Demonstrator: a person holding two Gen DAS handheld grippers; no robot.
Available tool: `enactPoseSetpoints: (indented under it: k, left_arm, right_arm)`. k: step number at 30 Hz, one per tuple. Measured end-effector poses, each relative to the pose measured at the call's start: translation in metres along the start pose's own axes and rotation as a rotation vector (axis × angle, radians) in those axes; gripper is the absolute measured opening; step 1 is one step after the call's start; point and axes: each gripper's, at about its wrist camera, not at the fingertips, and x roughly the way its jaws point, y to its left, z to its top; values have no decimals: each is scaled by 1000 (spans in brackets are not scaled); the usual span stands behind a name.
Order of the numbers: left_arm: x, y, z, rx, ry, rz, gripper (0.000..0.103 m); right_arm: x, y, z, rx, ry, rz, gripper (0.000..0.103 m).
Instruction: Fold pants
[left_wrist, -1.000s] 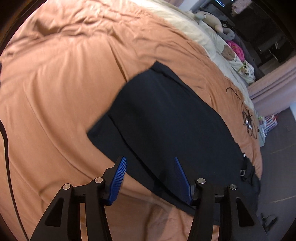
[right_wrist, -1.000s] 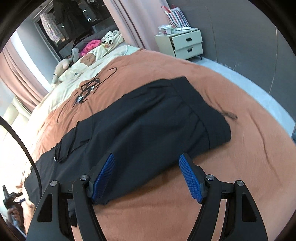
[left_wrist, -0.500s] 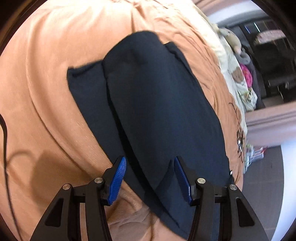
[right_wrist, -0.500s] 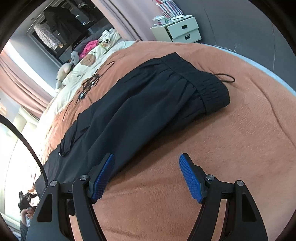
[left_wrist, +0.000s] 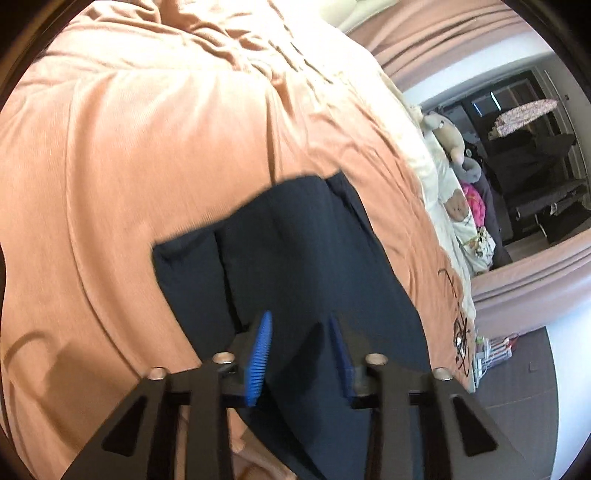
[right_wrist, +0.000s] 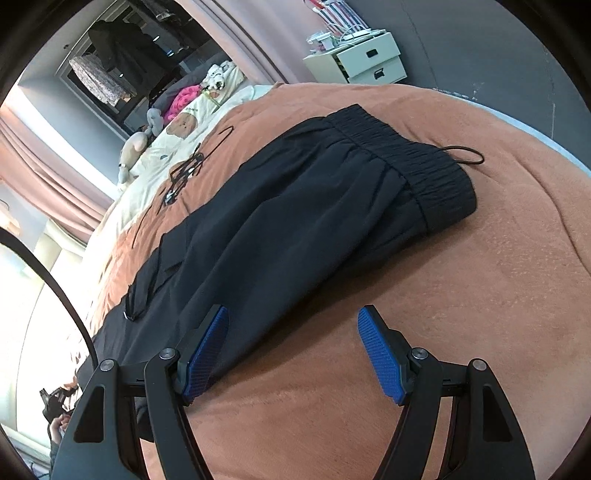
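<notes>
Black pants (right_wrist: 295, 221) lie flat on an orange bedspread (right_wrist: 480, 295), folded lengthwise, one leg on the other. The elastic waistband (right_wrist: 413, 166) is at the right with a drawstring loop (right_wrist: 467, 155) beside it. In the left wrist view the leg ends (left_wrist: 280, 251) lie ahead. My left gripper (left_wrist: 300, 325) is open, narrower than before, low over the leg fabric, which lies between its blue pads. My right gripper (right_wrist: 291, 317) is open and empty, its left pad over the pants' near edge.
Black clothes hangers (right_wrist: 184, 173) lie on the bedspread beyond the pants. Cream bedding with plush toys (right_wrist: 155, 122) sits further back. A white nightstand (right_wrist: 362, 59) stands by the grey wall. A dark cable (right_wrist: 55, 288) arcs at the left.
My left gripper has moved along the legs toward their ends and its jaws have narrowed. My right gripper has drawn back and shifted left, away from the waistband.
</notes>
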Motion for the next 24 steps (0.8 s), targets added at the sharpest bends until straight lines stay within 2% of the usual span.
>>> enactPoseSetpoints:
  k: [1,2,3,5,12,15,20,24]
  left_arm:
    - [0,3,3,-4,-5,-4,28]
    - [-2,5,5,-6,-8,0,21]
    - [-2,7,5,-7,-3,3,19]
    - [-2,10,1,-22,21,28,19]
    - [11,15,-22,-31,149,34,21]
    - [16,12,-25,-13,150,47,27]
    - [21,9,-22,-17,104,39,46]
    - [28,8,-20,-16,87,41,46]
  right_arm:
    - [3,1,-1,3,3,5,72]
    - [5,1,-2,6,8,8,72]
    - [8,2,-2,7,17,7,72]
    - [11,2,0,10,22,-1,72]
    - [15,4,2,11,17,11,72]
    - [16,5,0,18,13,19,72]
    - [15,5,-1,7,10,6,72]
    - [16,2,-1,21,6,6,72]
